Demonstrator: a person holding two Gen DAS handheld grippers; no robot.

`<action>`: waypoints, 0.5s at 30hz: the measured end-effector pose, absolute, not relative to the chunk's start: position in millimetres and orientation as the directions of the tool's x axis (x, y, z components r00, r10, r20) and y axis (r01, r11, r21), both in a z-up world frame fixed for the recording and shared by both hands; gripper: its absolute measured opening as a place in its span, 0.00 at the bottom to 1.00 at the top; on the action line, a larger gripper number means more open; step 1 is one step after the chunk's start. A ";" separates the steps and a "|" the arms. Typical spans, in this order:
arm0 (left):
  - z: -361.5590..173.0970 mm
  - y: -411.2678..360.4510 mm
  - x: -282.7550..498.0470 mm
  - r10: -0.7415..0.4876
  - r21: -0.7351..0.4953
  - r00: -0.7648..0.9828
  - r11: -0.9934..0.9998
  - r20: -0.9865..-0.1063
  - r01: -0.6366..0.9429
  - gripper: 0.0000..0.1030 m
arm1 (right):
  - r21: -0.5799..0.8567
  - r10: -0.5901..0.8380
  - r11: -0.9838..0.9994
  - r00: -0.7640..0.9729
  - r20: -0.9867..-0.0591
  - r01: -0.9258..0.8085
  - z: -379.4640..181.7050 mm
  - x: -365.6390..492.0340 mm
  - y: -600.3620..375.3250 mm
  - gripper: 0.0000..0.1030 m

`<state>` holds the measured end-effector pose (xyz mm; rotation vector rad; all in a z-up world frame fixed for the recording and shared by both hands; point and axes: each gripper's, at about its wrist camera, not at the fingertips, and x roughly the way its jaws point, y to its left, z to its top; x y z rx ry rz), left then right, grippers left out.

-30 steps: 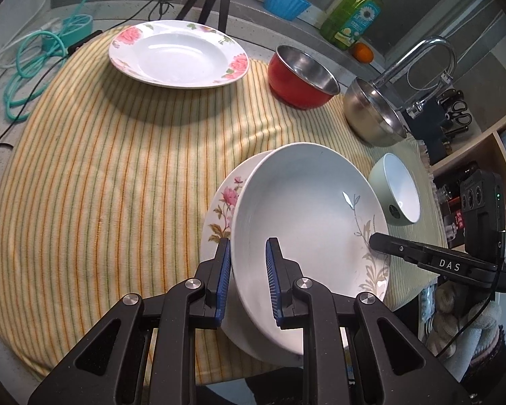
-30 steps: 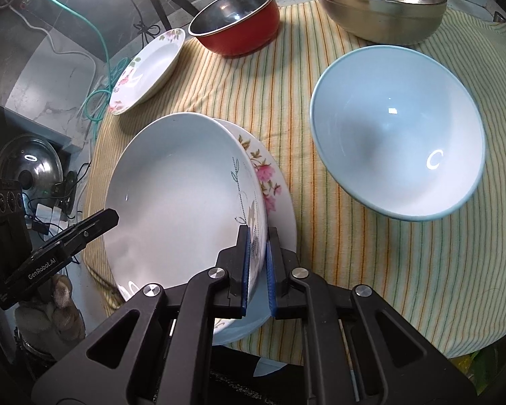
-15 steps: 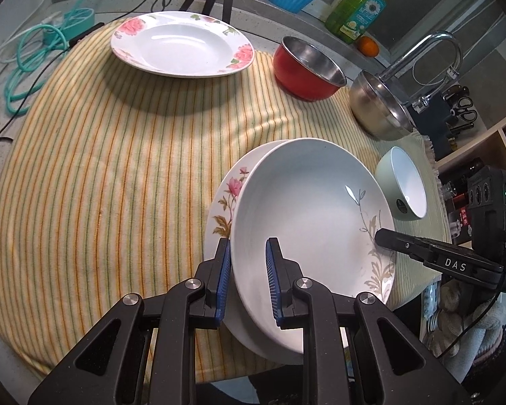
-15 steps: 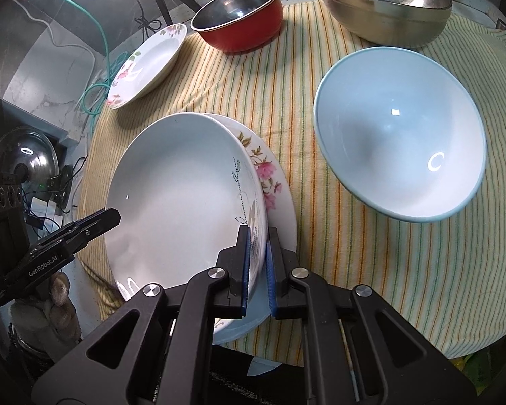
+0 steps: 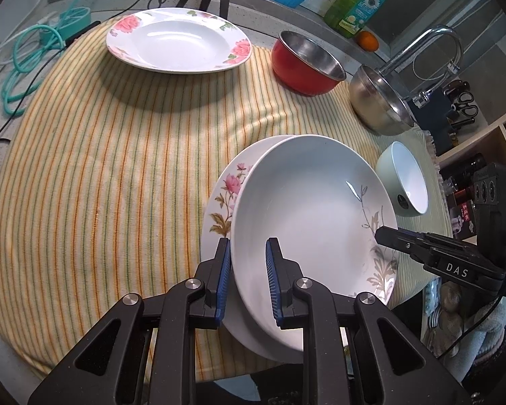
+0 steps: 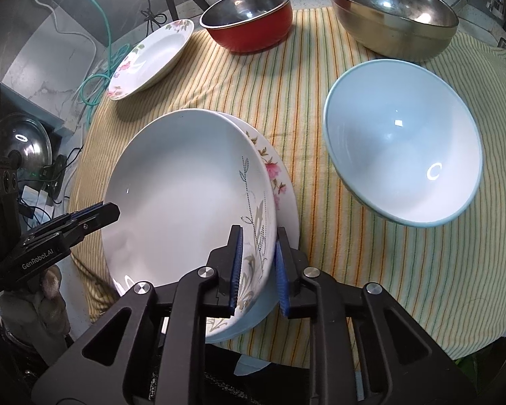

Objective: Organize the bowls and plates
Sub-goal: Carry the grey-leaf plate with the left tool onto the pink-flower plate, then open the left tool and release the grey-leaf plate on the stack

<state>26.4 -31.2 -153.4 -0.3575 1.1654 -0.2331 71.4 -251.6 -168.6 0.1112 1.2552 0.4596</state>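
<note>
Left wrist view: left gripper (image 5: 247, 281) and right gripper (image 6: 257, 268) both straddle the leaf plate's (image 5: 307, 222) rim, fingers narrow, atop the rose plate (image 5: 224, 199) at the tabletop's near edge. Uneven release could slide both off.
</note>
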 end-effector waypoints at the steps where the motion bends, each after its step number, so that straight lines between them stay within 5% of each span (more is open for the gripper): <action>1: -153.5 -31.1 26.5 -0.361 -0.392 0.379 0.920 -0.852 -0.004 0.18 | 0.318 0.386 0.906 0.236 -0.892 -0.280 -168.1 70.3 -250.3 0.20; 15: -146.8 -32.3 24.9 -0.337 -0.363 0.390 0.932 -0.857 0.008 0.21 | 0.280 0.360 0.910 0.249 -0.899 -0.305 -166.9 66.7 -246.4 0.25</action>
